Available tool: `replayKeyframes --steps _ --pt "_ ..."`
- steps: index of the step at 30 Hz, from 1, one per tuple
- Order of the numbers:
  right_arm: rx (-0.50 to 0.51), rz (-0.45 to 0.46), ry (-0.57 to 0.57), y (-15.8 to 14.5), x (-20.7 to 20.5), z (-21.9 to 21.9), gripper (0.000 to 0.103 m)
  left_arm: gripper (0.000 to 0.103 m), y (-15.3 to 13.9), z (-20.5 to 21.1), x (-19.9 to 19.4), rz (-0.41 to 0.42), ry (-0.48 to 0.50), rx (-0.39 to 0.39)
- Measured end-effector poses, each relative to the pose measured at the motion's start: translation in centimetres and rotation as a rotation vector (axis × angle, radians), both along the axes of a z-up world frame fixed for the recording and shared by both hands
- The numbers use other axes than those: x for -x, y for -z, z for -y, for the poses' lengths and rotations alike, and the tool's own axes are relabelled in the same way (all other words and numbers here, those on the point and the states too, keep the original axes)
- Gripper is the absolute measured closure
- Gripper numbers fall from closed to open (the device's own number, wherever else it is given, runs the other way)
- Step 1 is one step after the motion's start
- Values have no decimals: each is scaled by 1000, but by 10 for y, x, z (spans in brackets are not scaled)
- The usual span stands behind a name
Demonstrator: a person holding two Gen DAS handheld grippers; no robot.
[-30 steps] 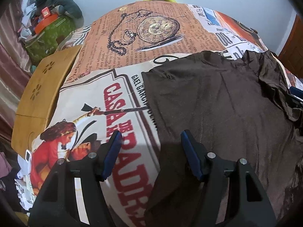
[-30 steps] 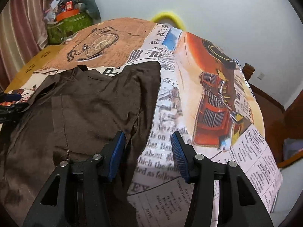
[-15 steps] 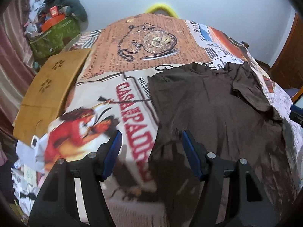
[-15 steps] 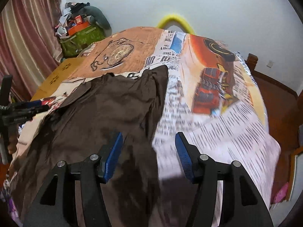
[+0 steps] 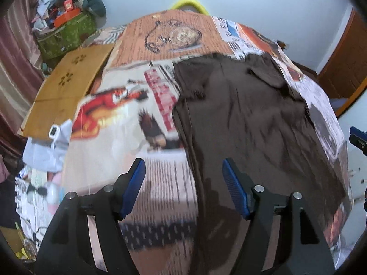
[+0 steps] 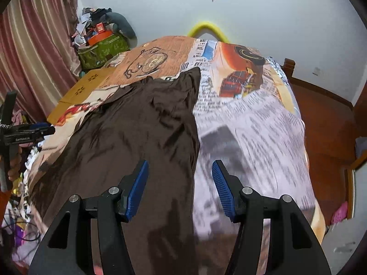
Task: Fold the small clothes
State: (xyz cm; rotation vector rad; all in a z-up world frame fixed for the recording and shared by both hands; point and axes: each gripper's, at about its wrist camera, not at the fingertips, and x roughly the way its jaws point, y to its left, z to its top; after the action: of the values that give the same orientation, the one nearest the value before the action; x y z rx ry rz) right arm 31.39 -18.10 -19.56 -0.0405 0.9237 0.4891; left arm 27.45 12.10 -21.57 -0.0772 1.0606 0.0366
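Jaws of both grippers stand apart and are opening, with nothing gripped. Seen from its own camera, the left gripper hangs over the bed with its blue pads clear of the cloth; the left edge of the brown garment runs beneath the gap at about 12 o'clock from it, untouched. The right gripper hangs likewise above the garment's right edge, pads free.

That garment lies spread flat along the bed, filling the middle of both views, its far end near 12 o'clock with a folded-over flap at about 1 o'clock in the left view.

Under it is a printed bedsheet: newspaper-style columns, a pocket watch on orange ground at 12 o'clock, a red vehicle at 1 o'clock in the right view. Its lettering is too blurred to read.

At 9 o'clock in the right view the left gripper's body shows side-on, bearing white lettering that seems to read "GenRobot.AI", with a hand around its handle. A tan cardboard sheet lies at 10 o'clock in the left view, a green patterned bag piled with clutter beyond it at 11 o'clock. A yellow curved bar rises behind the bed at 12 o'clock.
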Motion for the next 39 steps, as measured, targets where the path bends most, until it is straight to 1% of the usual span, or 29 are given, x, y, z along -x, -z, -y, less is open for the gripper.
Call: replayKeyframes --steps 2,6,11,14,16,18,20,22,24,25,27,28,30,32,33,34,35,37,39 --pt "4 -2 4 4 12 3 38 33 7 4 13 -26 6 4" --pt "26 -30 4 20 33 6 38 33 23 11 40 -88 20 24" --pt "25 -104 25 46 51 16 38 33 34 9 69 -120 10 67" --pt "43 -151 45 63 57 21 38 33 39 7 80 -121 -5 80" --pt "49 -184 47 71 56 23 38 37 42 7 83 -125 -8 94" --pt "52 -195 48 74 57 23 38 44 41 8 86 -117 -1 112" --pt "43 -197 44 75 58 23 38 49 41 11 88 -114 5 152" --pt "31 -207 49 79 57 23 38 53 44 13 90 -116 0 171" --pt "11 -223 52 82 56 23 38 62 45 17 90 -118 6 173" --pt "3 -229 54 83 56 24 38 65 45 18 91 -120 10 178" --pt "-13 -239 56 85 56 25 38 76 45 21 92 -125 20 188" --pt "-19 -239 55 86 58 25 39 79 45 22 93 -127 25 193" --pt "-36 -236 55 87 60 25 46 90 45 24 94 -130 29 200" --pt "-38 -228 46 87 64 22 63 97 45 24 94 -137 28 213" --pt "-39 -226 39 86 66 22 68 99 44 25 94 -142 27 218" --pt "-39 -225 28 84 67 20 81 99 43 25 93 -147 25 219" --pt "-25 -222 9 82 67 16 92 99 42 25 92 -151 27 218" --pt "8 -205 -17 79 65 12 94 100 37 27 89 -151 39 194" --pt "13 -192 -25 75 60 10 95 100 29 29 88 -127 49 161"
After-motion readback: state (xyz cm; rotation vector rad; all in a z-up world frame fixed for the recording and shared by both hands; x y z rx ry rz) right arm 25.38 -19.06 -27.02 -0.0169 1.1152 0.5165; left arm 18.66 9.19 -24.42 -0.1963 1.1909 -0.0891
